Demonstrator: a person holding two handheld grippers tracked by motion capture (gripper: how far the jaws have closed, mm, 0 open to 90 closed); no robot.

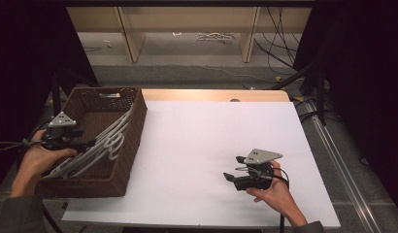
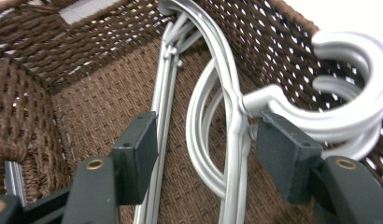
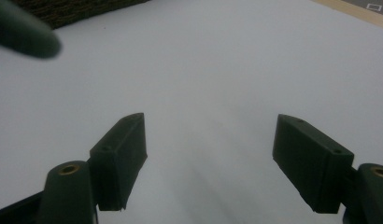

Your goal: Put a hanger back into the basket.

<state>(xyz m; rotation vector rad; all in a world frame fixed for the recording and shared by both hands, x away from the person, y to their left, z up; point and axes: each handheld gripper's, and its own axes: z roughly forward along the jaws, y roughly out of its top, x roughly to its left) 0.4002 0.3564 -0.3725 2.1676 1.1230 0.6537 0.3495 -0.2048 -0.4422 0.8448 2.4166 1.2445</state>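
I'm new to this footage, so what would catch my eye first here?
The dark brown woven wicker basket at the table's left edge stands out, with a bundle of pale grey plastic clothes hangers inside. The left tool hangs in the basket, open jaws either side of the hangers. The right tool rests open on the white tabletop.

Basket (image 1: pixel 131 145): dark brown, woven pattern. Hangers (image 2: pixel 234 121): pale grey, plain. Table sheet (image 1: pixel 211 145): plain white. Gripper pads (image 3: pixel 124 154): black.

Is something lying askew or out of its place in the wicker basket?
Yes. The grey hangers lie slanted in the wicker basket, and their hooks lean up against one wall instead of lying flat. The left tongs stand open around one hanger.
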